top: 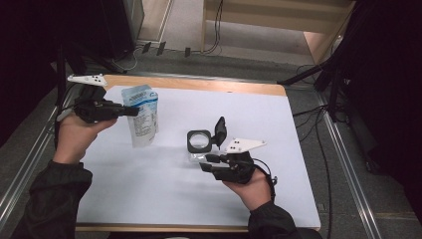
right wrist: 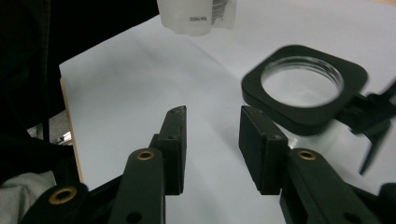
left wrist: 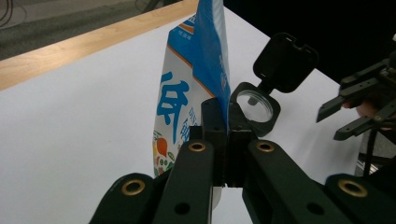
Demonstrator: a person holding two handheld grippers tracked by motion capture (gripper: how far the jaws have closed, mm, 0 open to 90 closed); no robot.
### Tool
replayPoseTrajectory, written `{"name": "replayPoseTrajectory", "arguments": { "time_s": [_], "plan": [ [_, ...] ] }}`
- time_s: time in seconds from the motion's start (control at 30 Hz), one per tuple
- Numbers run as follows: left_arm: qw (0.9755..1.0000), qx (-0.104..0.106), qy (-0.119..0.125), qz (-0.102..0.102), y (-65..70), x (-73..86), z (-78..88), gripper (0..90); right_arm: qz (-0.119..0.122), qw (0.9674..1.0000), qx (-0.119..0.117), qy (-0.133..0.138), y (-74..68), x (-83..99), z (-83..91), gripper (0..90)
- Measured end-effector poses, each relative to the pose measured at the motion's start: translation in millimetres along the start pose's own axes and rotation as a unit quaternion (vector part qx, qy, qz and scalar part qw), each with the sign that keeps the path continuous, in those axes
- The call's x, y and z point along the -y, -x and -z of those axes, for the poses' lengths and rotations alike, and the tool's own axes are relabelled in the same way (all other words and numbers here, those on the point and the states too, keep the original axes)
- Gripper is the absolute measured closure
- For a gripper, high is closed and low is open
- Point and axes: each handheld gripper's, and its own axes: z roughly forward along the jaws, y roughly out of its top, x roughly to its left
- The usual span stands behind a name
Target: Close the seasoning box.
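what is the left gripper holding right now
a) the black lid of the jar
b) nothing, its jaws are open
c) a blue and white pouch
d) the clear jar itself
c: the left gripper has its jaws shut on an edge of the blue and white pouch, which hangs above the white table, while the clear jar with its open black lid sits apart near the right gripper.

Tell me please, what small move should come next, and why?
Probably carry the pouch over the open jar and tilt it. The left claw is shut on the pouch's edge and holds it above the table; the jar's lid stands flipped up. The right claw, open and empty, could steady the jar.
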Motion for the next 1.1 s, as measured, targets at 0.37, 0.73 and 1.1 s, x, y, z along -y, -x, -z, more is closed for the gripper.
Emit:
{"name": "replayPoseTrajectory", "arguments": {
  "time_s": [0.37,0.73,1.1],
  "plan": [
    [1.0000,0.004,0.003,0.004,15.4,6.9,15.4,90.0,0.026,0.9993,-0.018,-0.019,-12.5,-14.6,-45.7,61.3],
    [0.9999,0.002,0.009,0.007,25.8,12.5,25.7,90.0,0.021,0.9983,-0.049,-0.021,-12.9,-33.3,-77.7,58.2],
    [0.9998,0.012,0.011,0.007,36.2,10.9,29.6,90.0,0.047,0.9978,-0.034,-0.033,-21.9,-38.3,-115.3,57.0]
  ]
}}
